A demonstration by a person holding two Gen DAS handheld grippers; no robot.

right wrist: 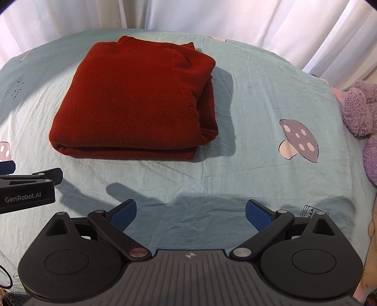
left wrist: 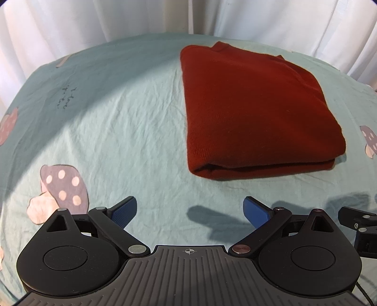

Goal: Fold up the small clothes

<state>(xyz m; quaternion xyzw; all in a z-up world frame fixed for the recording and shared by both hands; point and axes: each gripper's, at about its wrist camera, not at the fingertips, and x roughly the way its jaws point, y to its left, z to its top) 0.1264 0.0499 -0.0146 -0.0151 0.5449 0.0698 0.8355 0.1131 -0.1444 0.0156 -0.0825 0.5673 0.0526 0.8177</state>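
The red sweater (right wrist: 134, 101) sits folded into a thick rectangular bundle on the pale blue sheet (right wrist: 259, 94), and from the look of it the folding is essentially done. Nobody is touching it. The left gripper (left wrist: 189, 211) hangs on the near side of the sweater, fingers spread wide apart with nothing between them, and the right gripper (right wrist: 190, 213) is just the same, fingers wide and bare, also near-side of the sweater and clear of it. The two tools sit side by side, each one catching the edge of the other's view.

Now the risks. That right-hand edge of the sweater looks loose: the layers bulge open there and a tucked sleeve seems to poke out at the near corner. Any push from that side, or a pinch that catches only the top layer, could peel the bundle apart. Thick knit like this tends to spring back, so the fold may relax unaided. And a drag across the sheet could ruck the cotton and skew the stack.

The sheet beneath the sweater is wrinkled, printed with spotted mushrooms (right wrist: 299, 141), and strongly lit. Beyond the sweater hang white curtains (right wrist: 212, 16). Well to its right, at the sheet's edge, lies a purple plush toy (right wrist: 358, 110).
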